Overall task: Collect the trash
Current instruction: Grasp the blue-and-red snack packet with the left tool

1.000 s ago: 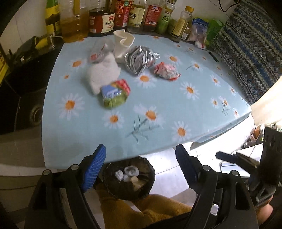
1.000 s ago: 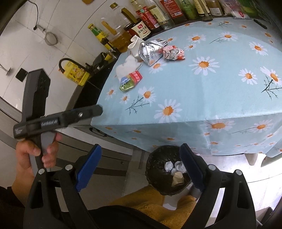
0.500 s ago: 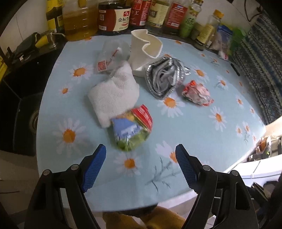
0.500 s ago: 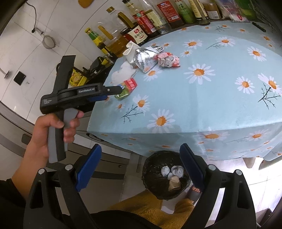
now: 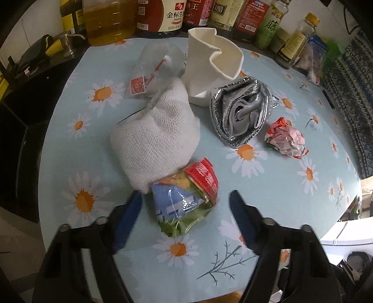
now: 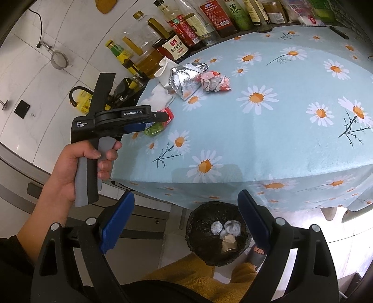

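Trash lies on the daisy tablecloth (image 5: 268, 193): a green, blue and red snack wrapper (image 5: 184, 200), a white mesh cloth (image 5: 156, 137), a crushed white paper cup (image 5: 209, 70), a clear plastic bag (image 5: 153, 70), a silver foil bag (image 5: 242, 116) and a crumpled pink wrapper (image 5: 286, 139). My left gripper (image 5: 185, 207) is open, its jaws on either side of the snack wrapper. In the right wrist view the left gripper (image 6: 149, 123) reaches the wrapper (image 6: 156, 127). My right gripper (image 6: 186, 221) is open and empty above a black trash bin (image 6: 198, 223) on the floor.
Sauce and oil bottles (image 5: 172, 16) line the table's far edge. A black stove (image 5: 21, 111) stands left of the table. The bin holds several crumpled pieces (image 6: 229, 227). The tablecloth (image 6: 279, 130) hangs over the near edge above the bin.
My left gripper has moved from over the bin forward onto the table, up to the snack wrapper. The right gripper has stayed over the bin.
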